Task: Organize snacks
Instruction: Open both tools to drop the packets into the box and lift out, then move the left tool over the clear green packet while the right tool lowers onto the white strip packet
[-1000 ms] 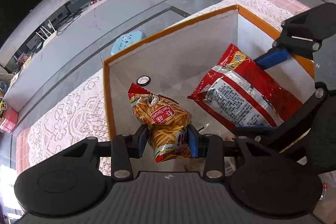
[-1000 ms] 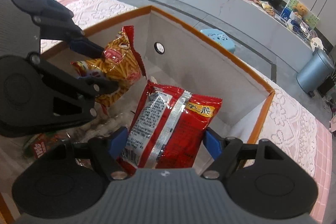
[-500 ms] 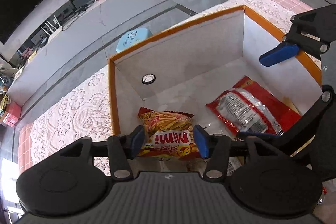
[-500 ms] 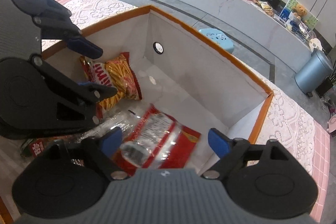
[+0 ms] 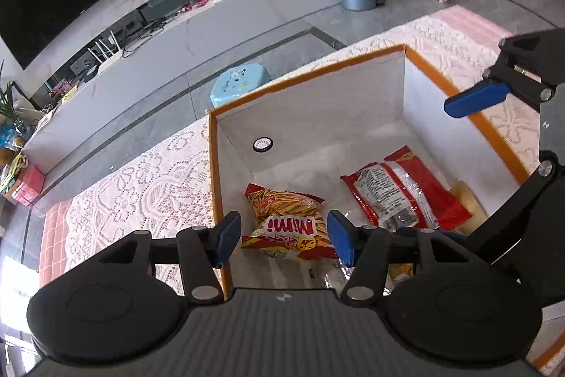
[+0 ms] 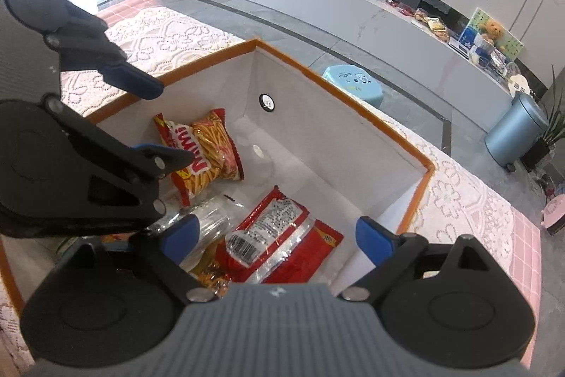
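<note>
- The storage box (image 5: 353,101) looks like stiff matt white board, its rim edged in orange.
- The Mimi fries bag (image 5: 287,221) is glossy printed foil, crinkled.
- The red snack packet (image 6: 279,239) is shiny plastic film with a clear, reflective strip.
- The clear wrapper (image 6: 212,221) beside it is see-through, glossy plastic.
- The lace tablecloth (image 5: 141,179) is openwork cloth, rough-textured.
- The left gripper (image 5: 284,235) has matt black plastic arms, smooth blue pads and bright metal screws.
- The floor (image 6: 282,34) is polished grey tile.
</note>
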Demonstrator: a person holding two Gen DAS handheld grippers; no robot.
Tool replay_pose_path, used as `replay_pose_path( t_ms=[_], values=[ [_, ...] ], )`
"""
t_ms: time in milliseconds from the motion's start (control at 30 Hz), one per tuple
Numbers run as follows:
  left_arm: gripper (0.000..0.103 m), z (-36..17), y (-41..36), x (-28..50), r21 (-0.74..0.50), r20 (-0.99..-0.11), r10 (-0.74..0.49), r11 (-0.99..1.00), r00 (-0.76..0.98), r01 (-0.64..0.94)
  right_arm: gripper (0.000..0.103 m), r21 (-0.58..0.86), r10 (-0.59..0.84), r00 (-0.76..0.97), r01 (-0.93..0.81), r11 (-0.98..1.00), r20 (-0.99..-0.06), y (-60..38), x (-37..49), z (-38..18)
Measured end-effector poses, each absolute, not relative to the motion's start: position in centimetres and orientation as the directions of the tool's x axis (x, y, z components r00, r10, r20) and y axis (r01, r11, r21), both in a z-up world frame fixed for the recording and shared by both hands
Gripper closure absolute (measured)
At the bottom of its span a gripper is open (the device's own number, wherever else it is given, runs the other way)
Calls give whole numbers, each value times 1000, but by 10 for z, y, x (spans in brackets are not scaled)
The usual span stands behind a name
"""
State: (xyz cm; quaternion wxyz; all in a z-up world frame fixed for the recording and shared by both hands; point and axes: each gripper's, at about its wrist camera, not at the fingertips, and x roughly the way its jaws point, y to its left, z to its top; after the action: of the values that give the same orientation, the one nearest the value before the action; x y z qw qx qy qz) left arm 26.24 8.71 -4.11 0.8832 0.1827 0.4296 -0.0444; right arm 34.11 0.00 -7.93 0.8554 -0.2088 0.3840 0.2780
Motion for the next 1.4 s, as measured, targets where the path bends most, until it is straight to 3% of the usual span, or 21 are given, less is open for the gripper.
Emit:
replay_pose_path(
  t_ms=[467, 833, 1400],
  values=[
    [37, 2, 65, 214, 269, -682, 89, 954, 726, 135, 11, -47, 352, 667, -502, 864, -657, -60, 288, -38],
    [37, 8, 27, 169, 204, -643, 33, 970, 765, 130, 12, 92, 249, 798, -238, 967, -549, -150, 234, -46],
    [37, -19, -60, 149, 102, -658, -178, 942, 732, 321, 17, 259, 52, 777, 145, 955, -628, -271, 186, -111]
  ],
)
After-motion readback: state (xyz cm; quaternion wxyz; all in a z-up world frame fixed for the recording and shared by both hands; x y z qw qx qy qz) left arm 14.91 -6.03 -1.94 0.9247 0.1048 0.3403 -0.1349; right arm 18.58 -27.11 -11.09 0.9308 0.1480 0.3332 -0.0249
